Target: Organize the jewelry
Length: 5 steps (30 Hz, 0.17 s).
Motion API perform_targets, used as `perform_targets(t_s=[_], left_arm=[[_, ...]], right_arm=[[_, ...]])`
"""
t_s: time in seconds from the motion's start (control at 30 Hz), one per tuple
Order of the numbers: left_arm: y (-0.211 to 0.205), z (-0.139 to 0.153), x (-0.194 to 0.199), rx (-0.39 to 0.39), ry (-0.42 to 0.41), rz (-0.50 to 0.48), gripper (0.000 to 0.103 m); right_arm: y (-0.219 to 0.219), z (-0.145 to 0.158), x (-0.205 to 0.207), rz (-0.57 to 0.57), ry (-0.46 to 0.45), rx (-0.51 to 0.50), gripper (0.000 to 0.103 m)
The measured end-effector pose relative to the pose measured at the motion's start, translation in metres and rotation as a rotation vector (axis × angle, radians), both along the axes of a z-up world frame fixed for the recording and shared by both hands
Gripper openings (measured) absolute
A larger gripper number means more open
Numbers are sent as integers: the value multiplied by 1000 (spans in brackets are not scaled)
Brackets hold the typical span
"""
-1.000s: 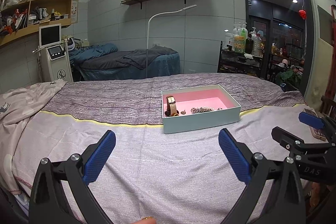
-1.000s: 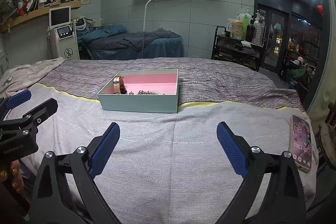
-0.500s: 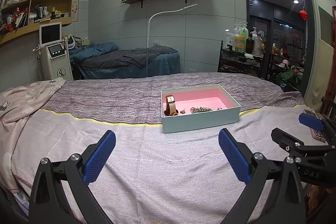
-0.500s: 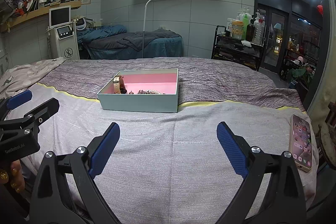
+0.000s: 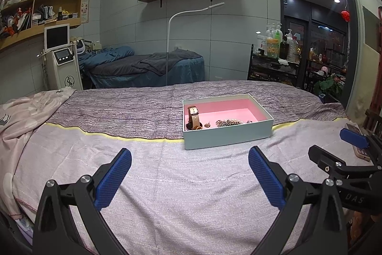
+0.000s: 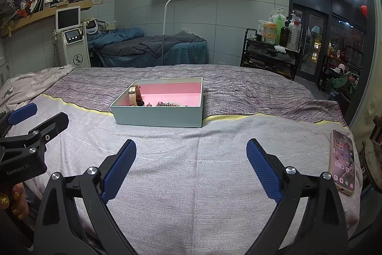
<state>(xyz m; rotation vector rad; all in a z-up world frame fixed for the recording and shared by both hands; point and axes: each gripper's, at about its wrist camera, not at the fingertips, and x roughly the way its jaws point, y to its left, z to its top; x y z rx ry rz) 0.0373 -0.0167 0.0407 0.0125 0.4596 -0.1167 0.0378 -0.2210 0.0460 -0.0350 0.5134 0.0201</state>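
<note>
A pale green box with a pink lining sits on the bed, also seen in the right wrist view as the box. Inside lie a watch with a tan strap, a beaded bracelet and small pieces beside them. The watch and bracelet show again from the right. My left gripper is open, low over the bedspread, well short of the box. My right gripper is open too, with nothing between its fingers.
A pink phone lies face up near the bed's right edge. A crumpled pale blanket covers the left end. Behind the bed stand a white machine, a floor lamp and a black cart of bottles.
Both grippers have stayed almost still; the left view drifted very slightly. Nothing in the box has moved.
</note>
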Motion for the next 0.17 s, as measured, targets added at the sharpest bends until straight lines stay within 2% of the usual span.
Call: perform_targets(t_s=[0.17], left_arm=[[0,0,1,-7,7,-2,97]], right_arm=[[0,0,0,1,1,0,92]])
